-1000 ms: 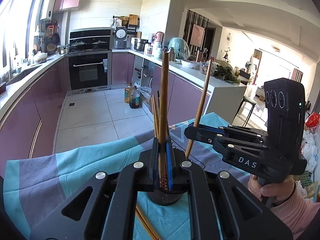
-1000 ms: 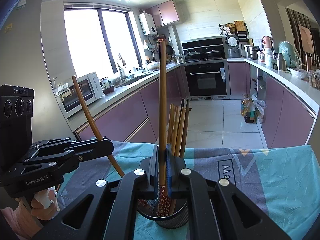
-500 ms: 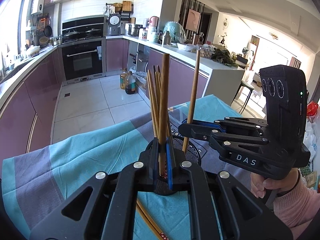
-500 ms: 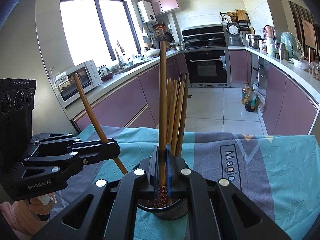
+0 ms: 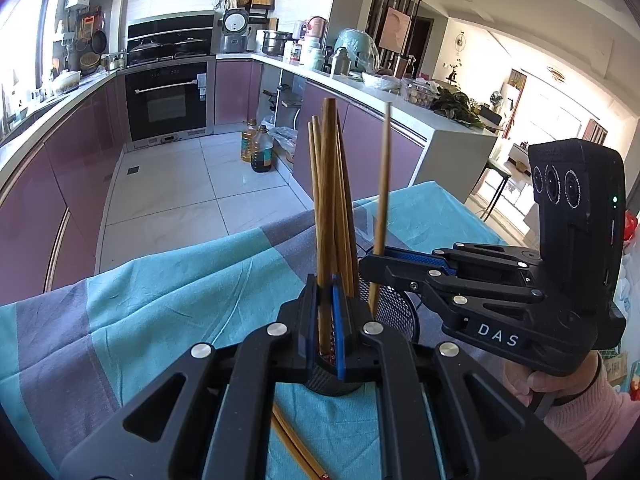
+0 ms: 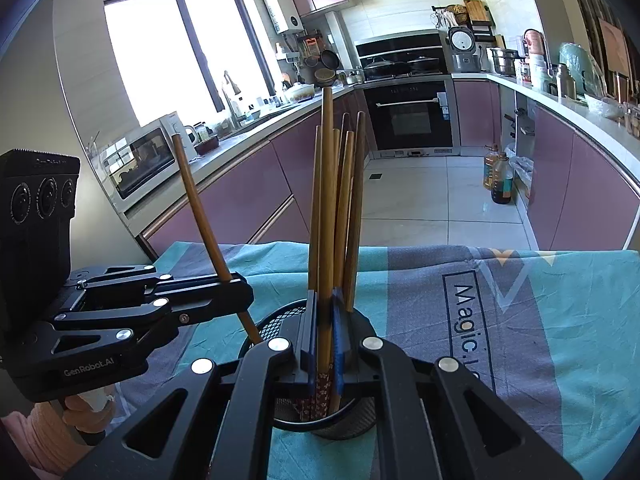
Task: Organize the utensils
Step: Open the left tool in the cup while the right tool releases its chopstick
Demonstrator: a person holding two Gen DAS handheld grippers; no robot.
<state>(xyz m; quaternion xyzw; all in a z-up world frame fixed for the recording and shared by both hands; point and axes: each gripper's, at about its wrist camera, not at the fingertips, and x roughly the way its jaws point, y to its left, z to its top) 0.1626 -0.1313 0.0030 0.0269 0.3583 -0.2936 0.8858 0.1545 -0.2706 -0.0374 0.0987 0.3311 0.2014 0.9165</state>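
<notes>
Teal-and-grey cloth (image 6: 520, 320), creased, printed "Magic", covers the table. Black mesh cup (image 6: 344, 420), round, holds smooth wooden chopsticks (image 6: 348, 208) at centre. Left gripper (image 5: 326, 336) ("GenRobot.AI") and right gripper (image 6: 324, 344) ("DAS") each pinch one chopstick over the cup.

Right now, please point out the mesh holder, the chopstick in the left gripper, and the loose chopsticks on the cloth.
mesh holder (image 6: 348, 424), right wrist view, front rim.
chopstick (image 5: 325, 216), left wrist view, mid shaft.
loose chopsticks (image 5: 294, 446), left wrist view, shaft.

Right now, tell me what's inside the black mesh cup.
The mesh cup holds a bundle of wooden chopsticks standing upright. Each claw, left and right, grips one more chopstick with its lower end in the cup. The claws cover the cup's bottom.
</notes>
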